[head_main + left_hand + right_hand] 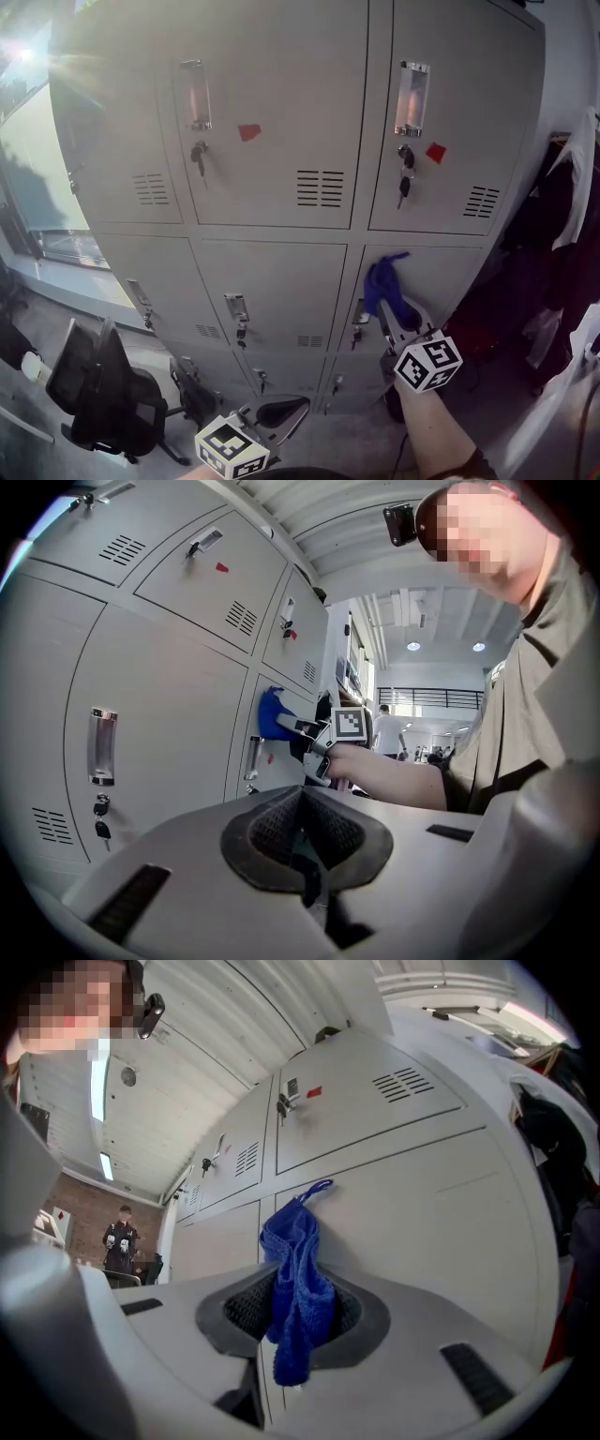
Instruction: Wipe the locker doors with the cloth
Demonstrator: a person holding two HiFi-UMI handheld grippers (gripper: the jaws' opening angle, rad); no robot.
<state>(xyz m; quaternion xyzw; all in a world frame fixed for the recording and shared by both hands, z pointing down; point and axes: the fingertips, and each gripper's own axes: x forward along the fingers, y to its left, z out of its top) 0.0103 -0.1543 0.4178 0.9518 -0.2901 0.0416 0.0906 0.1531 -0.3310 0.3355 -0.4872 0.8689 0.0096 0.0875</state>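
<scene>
Grey locker doors (281,122) fill the head view in several rows. My right gripper (384,311) is shut on a blue cloth (385,284), which it holds against the middle-row door (441,281) on the right. In the right gripper view the cloth (298,1288) hangs clamped between the jaws, its loop touching the door (422,1213). My left gripper (289,411) is low at the bottom centre, away from the doors. Its jaws are shut with nothing between them in the left gripper view (302,832), where the cloth (270,712) shows further off.
Keys (404,183) hang from the upper locks, with red stickers (248,132) beside them. A black office chair (108,394) stands at the lower left under a window. Clothes (567,206) hang at the right of the lockers. A person (122,1237) stands far off.
</scene>
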